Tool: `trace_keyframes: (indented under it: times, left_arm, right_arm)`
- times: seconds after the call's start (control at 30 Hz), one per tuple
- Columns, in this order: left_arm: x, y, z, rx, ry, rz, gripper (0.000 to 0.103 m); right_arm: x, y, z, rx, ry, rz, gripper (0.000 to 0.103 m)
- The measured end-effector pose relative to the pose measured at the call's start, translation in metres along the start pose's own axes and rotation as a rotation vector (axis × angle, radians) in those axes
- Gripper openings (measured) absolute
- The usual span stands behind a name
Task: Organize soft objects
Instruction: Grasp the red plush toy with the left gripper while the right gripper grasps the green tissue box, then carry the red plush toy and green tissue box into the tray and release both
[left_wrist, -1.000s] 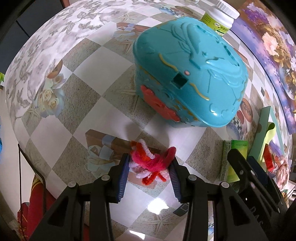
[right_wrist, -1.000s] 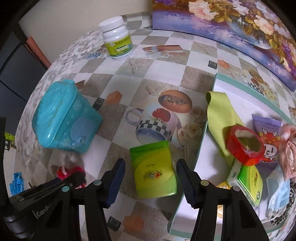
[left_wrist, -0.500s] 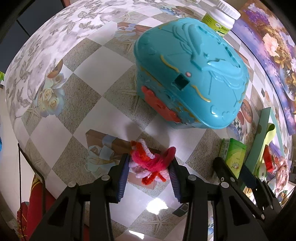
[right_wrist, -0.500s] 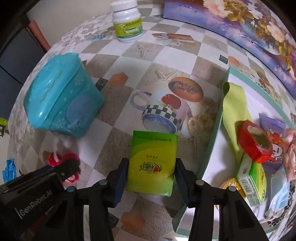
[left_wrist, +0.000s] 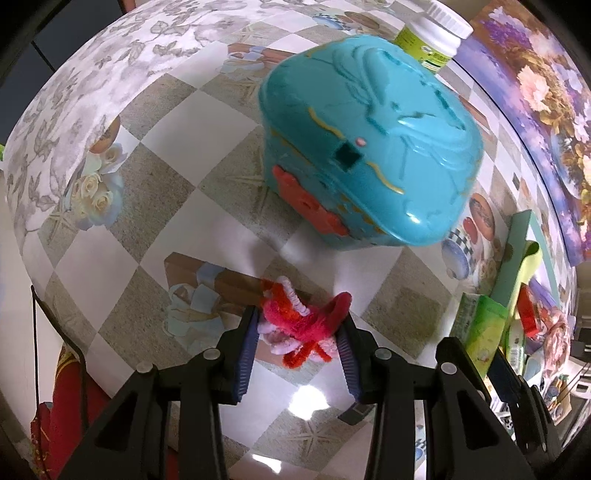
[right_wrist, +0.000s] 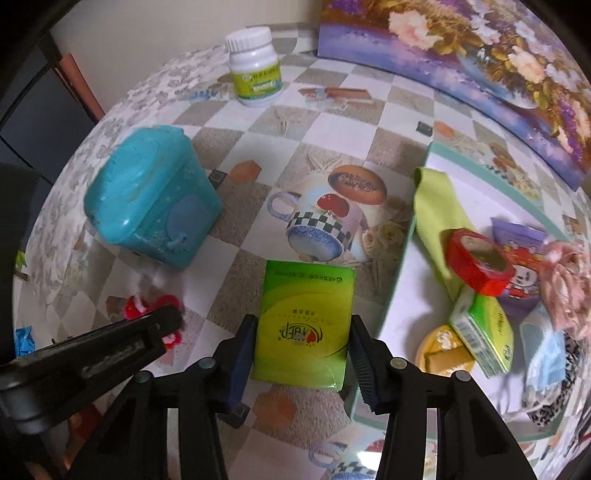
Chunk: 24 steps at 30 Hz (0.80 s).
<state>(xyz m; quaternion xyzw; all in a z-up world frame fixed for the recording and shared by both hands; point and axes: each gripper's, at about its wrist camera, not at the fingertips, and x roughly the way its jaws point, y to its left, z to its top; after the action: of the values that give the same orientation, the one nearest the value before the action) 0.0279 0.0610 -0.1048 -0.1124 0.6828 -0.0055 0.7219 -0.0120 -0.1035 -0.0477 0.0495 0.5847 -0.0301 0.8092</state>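
A fuzzy pink and red pipe-cleaner bundle (left_wrist: 303, 325) lies on the checkered tablecloth. My left gripper (left_wrist: 297, 347) points straight down, shut on it, with both blue pads against its sides. In the right wrist view the same bundle (right_wrist: 138, 306) peeks out from behind that gripper's black body. My right gripper (right_wrist: 301, 354) is shut on a green tissue pack (right_wrist: 306, 321), with the pads pressing its long edges. In the left wrist view the green tissue pack (left_wrist: 480, 328) stands tilted at the right.
A shut teal plastic box (left_wrist: 369, 147) stands just beyond the bundle, with a white bottle (right_wrist: 256, 74) behind it. To the right, a teal-rimmed tray (right_wrist: 402, 266) holds a yellow-green cloth (right_wrist: 439, 210), a red tape roll (right_wrist: 478, 262), pink fabric (right_wrist: 565, 291) and several packets. A flowered picture lines the far edge.
My right gripper's pads closed onto the green tissue pack, and it has shifted with the pack toward the tray. The left gripper and the pipe-cleaner bundle have not moved.
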Motion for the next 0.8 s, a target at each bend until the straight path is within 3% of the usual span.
trace_keyframes:
  times: [0.3, 0.63, 0.8]
  left_arm:
    - [-0.018, -0.009, -0.009, 0.033, -0.034, -0.062, 0.042]
    - [-0.038, -0.052, -0.030, 0.179, -0.081, -0.097, 0.042]
    - [-0.052, -0.078, -0.038, 0.283, -0.153, -0.128, 0.042]
  right_arm:
    - [-0.030, -0.017, -0.008, 0.035, -0.063, -0.008, 0.051]
    - [-0.052, -0.058, -0.019, 0.136, -0.098, -0.017, 0.051]
    - [-0.060, -0.086, -0.026, 0.208, -0.103, -0.022, 0.052]
